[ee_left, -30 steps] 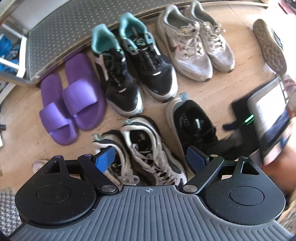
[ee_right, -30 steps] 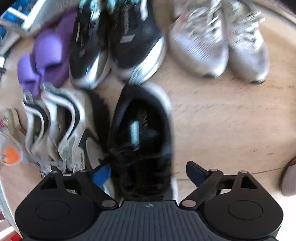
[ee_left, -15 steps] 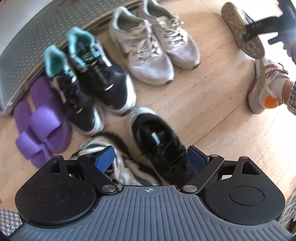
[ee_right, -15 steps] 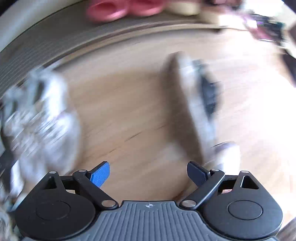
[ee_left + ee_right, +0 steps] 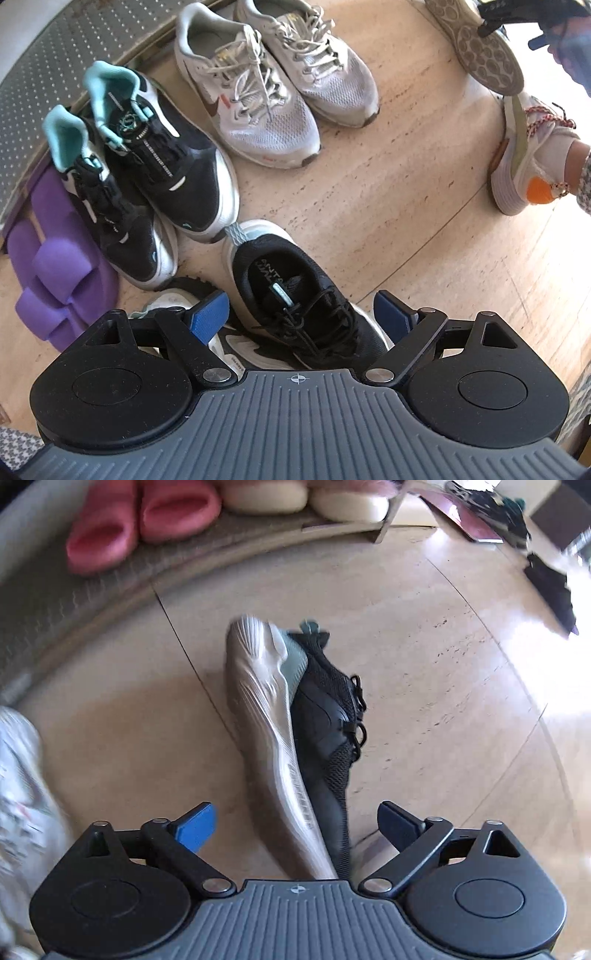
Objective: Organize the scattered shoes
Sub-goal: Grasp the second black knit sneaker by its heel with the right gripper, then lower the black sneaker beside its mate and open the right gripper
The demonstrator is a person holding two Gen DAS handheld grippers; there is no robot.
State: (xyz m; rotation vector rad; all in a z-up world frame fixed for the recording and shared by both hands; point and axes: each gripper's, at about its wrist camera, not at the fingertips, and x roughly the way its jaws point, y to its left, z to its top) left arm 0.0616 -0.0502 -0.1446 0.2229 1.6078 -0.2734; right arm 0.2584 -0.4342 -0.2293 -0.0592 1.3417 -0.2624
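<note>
Both grippers: ribbed grey body, black round housings, silver pivot screws, blue-padded fingers (image 5: 208,319).

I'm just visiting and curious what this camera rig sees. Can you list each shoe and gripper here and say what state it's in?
Left gripper: open, above the black sneaker.
Right gripper: open, over the tipped shoe.
Black sneaker: upright, laced, unpaired.
Tipped black sneaker: on its side, sole showing.
Grey sneakers: upright, paired.
Black-and-teal sneakers: upright, paired.
Purple slides: paired.
Pink slides: paired on the mat.
</note>
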